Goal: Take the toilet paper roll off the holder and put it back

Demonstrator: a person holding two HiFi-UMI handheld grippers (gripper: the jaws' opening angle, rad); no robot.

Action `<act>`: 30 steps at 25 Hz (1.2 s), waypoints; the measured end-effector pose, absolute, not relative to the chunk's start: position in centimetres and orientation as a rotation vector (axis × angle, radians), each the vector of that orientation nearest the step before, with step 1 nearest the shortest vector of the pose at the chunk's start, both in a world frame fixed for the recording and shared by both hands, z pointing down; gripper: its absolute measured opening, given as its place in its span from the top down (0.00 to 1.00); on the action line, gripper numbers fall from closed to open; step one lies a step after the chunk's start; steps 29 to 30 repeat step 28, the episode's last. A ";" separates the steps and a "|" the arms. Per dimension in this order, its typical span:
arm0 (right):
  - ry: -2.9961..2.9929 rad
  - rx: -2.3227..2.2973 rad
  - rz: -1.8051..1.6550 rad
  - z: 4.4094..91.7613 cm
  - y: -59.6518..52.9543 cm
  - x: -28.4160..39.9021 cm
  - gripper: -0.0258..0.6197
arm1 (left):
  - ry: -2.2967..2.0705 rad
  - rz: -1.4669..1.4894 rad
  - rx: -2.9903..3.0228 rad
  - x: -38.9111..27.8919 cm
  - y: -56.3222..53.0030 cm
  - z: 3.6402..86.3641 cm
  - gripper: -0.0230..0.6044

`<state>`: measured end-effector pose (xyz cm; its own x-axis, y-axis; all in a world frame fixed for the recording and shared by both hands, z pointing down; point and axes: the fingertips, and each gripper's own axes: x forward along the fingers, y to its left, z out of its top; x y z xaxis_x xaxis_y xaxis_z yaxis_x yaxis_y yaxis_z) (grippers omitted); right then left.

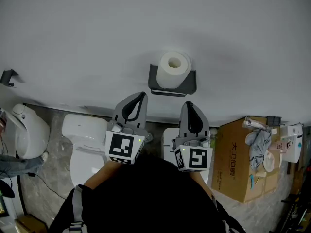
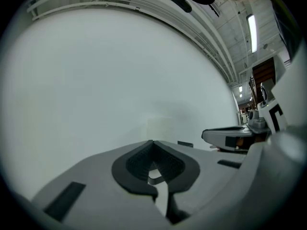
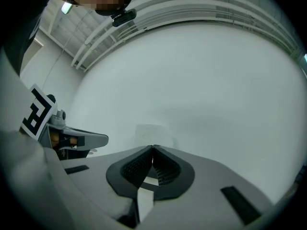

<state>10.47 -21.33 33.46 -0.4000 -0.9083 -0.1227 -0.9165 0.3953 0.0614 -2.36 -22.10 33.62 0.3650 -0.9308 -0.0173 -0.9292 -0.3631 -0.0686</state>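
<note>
The roll (image 1: 173, 68) sat in the dark grey holder (image 1: 172, 88) on the white wall (image 1: 146, 23), its core hole facing the head camera. Neither tool touched it.

The left hand-held gripper (image 1: 141, 95) was below and to the left of the holder in the head view, pointing at the wall. In its own view, the left hand-held gripper (image 2: 153, 142) had its 2 jaws closed tip to tip with nothing between them, and only bare wall lay ahead. The right one showed at that view's right edge.

The right hand-held gripper (image 1: 188, 104) was just beside the left, below the holder's right end and apart from it. In its own view, the right hand-held gripper (image 3: 152, 147) also had its 2 jaws shut together and empty, again facing the wall.

Below the wall, a white toilet (image 1: 83, 144) stood on the floor to the left of the 2 tools. A cardboard box (image 1: 240, 161) stood to the right with a grey cloth (image 1: 257, 142) lying on top of it. A small dark hook (image 1: 8, 76) was fixed to the wall at far left.
</note>
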 end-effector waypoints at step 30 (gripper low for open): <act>2.562 -1.695 0.199 33.4 -20.8 10.0 0.92 | 1.797 -0.057 -2.638 -2.6 -20.8 35.5 0.95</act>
